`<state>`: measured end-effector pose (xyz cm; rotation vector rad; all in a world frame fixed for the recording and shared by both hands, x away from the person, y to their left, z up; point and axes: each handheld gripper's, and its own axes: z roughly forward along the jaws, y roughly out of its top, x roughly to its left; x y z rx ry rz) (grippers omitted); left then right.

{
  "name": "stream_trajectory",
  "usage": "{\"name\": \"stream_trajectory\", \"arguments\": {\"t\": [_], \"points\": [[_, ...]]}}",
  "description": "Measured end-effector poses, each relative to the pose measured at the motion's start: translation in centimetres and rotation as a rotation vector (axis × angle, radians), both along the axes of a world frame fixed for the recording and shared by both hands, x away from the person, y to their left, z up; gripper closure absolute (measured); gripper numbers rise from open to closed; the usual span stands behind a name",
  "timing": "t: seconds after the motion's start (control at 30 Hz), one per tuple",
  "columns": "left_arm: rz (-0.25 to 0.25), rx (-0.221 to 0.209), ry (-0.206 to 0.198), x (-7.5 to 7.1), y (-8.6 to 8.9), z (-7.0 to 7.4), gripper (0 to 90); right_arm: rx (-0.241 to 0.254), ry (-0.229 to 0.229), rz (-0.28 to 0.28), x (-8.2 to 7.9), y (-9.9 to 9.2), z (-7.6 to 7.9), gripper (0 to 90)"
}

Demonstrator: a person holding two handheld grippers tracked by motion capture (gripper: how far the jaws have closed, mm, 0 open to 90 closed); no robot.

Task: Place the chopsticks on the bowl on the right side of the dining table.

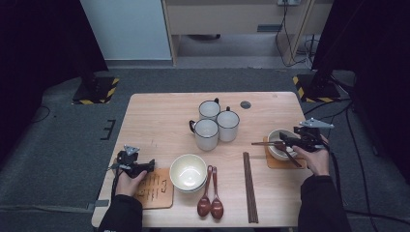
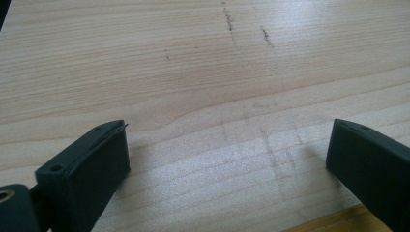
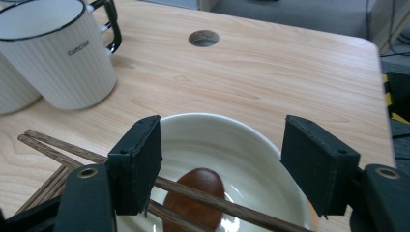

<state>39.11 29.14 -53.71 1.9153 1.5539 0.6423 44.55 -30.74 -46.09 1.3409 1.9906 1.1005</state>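
My right gripper hovers over a white bowl that sits on a wooden coaster at the table's right. Its jaws stand open above the bowl in the right gripper view, with nothing pressed between them. A brown spoon lies inside the bowl. A pair of dark chopsticks rests across the rim and passes under the left jaw. My left gripper lies low at the front left, open over bare wood.
Three white mugs cluster mid-table; one mug stands close, left of the bowl. Stacked bowls, two brown spoons and another chopstick pair lie along the front. A wooden board sits by my left hand. A cable hole lies far back.
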Motion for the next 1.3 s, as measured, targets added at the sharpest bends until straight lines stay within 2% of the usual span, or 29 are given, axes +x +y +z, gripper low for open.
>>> {"name": "stream_trajectory", "arguments": {"t": [0.13,0.33,0.5,0.67,0.8,0.97,1.3], "points": [[0.0,0.0,0.0,0.0,0.0,0.0,0.6,0.017,-0.009,-0.021,-0.6,-0.6,0.4,31.2],[0.0,0.0,0.0,0.0,0.0,0.0,0.6,0.009,-0.022,-0.054,-1.8,-1.5,0.6,32.5],[0.0,0.0,0.0,0.0,0.0,0.0,0.6,0.0,-0.026,-0.086,-3.2,-2.5,0.7,42.6],[0.0,0.0,0.0,0.0,0.0,0.0,0.6,0.003,-0.013,-0.097,-3.9,-3.1,0.4,48.6],[0.0,0.0,0.0,0.0,0.0,0.0,0.6,-0.02,-0.004,-0.116,-4.5,-3.2,0.2,56.5],[0.0,0.0,0.0,0.0,0.0,0.0,0.6,-0.048,0.014,-0.131,-4.9,-3.5,-0.2,63.2],[0.0,0.0,0.0,0.0,0.0,0.0,0.6,-0.043,0.041,-0.161,-5.2,-4.3,-0.7,72.6]]}}
